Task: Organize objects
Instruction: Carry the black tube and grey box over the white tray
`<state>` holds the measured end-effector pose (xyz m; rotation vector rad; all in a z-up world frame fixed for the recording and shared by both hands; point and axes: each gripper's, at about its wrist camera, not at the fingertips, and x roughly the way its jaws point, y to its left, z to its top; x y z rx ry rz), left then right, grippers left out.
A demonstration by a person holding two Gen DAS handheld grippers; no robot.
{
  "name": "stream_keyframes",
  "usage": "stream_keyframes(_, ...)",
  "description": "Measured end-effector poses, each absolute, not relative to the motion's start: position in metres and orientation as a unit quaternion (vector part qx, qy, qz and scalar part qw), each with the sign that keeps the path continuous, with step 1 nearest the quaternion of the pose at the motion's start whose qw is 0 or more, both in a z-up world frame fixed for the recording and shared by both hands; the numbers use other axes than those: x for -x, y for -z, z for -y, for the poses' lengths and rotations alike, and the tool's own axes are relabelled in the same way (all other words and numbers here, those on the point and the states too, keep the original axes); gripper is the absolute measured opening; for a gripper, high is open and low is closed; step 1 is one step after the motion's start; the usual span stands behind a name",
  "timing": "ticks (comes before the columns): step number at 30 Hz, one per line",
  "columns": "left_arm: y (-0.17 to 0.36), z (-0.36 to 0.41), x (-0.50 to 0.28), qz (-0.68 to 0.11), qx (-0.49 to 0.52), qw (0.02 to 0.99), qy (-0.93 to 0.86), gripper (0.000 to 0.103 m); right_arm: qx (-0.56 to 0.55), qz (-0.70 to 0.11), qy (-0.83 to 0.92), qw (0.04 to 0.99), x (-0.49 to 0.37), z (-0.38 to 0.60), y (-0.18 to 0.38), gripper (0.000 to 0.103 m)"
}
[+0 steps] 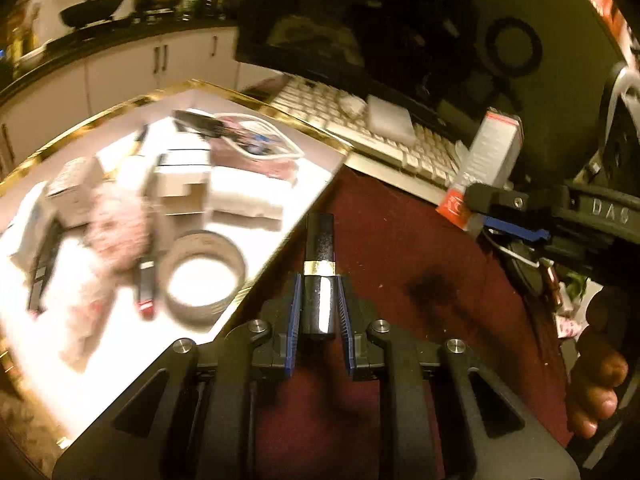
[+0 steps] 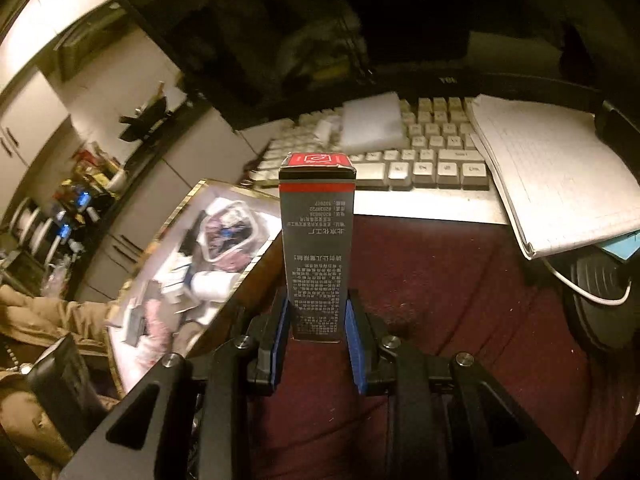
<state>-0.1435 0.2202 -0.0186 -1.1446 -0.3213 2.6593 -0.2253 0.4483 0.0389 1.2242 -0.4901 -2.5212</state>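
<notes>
My left gripper (image 1: 319, 292) is shut on a black lipstick tube (image 1: 319, 276) with a gold band, held above a dark red cloth. The lipstick points toward the gold-rimmed white tray (image 1: 256, 104) at the left. My right gripper (image 2: 318, 308) is shut on a tall grey carton with a red top (image 2: 318, 248), which stands up between the blue pads. The left wrist view shows that same carton (image 1: 490, 156) at the right, gripped by the right gripper (image 1: 480, 204). The tray (image 2: 176, 216) lies left of the carton in the right wrist view.
The tray holds a tape roll (image 1: 202, 280), small boxes (image 1: 182, 178), a pouch (image 1: 256, 140) and other clutter. A beige keyboard (image 2: 420, 160) with a white block (image 2: 372, 124) lies behind, under a dark monitor (image 1: 360, 28). A notepad (image 2: 556, 176) sits at right. Fingers (image 1: 596, 392) show at the right edge.
</notes>
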Motion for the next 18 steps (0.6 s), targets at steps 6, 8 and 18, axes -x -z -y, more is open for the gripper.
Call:
stream_keyframes(6,-0.012,-0.179,0.116,0.139,0.367,0.099,-0.914,0.017,-0.426,0.158,0.866,0.208,0.219,-0.414,-0.046,0.026)
stream_keyframes(8,-0.025,-0.163,0.116,0.149,0.353,0.089,-0.919,0.017,-0.424,0.154,0.863,0.227,0.219,-0.401,-0.05,0.026)
stream_keyframes(18,-0.03,-0.104,0.184,0.212,0.347,0.038,-0.913,0.017,-0.446,0.106,0.84,0.289,0.255,-0.326,-0.048,0.026)
